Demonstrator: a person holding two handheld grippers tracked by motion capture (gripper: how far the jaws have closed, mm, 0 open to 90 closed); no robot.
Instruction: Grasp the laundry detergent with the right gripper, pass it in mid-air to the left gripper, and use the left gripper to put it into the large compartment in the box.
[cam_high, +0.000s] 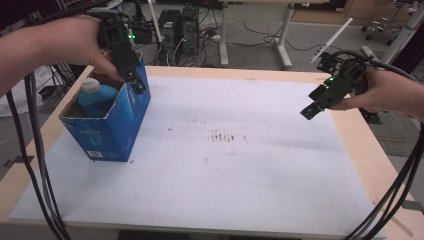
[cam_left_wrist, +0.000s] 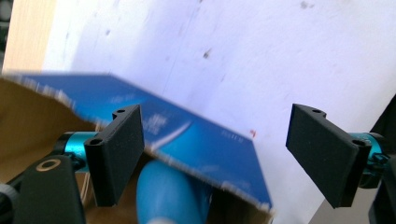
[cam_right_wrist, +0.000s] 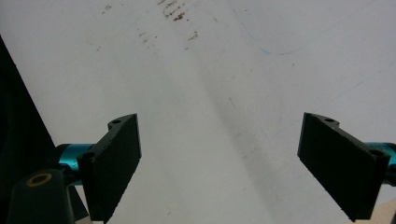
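Left tongs (cam_high: 136, 80) spread astride box (cam_high: 112, 127) wall; right tongs (cam_high: 314, 107) spread, empty; thin cardboard light, flexible: grip rim near corner

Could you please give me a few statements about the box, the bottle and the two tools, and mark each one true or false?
1. The blue box stands near the left edge of the white mat. True.
2. The blue bottle lies on the mat beside the box. False: it stands inside the box, white cap up.
3. The left tool is open, with the box's wall between its jaws. True.
4. The right tool is shut on the bottle. False: it is open and holds nothing, above bare mat.
5. The box's top is closed. False: it is open.
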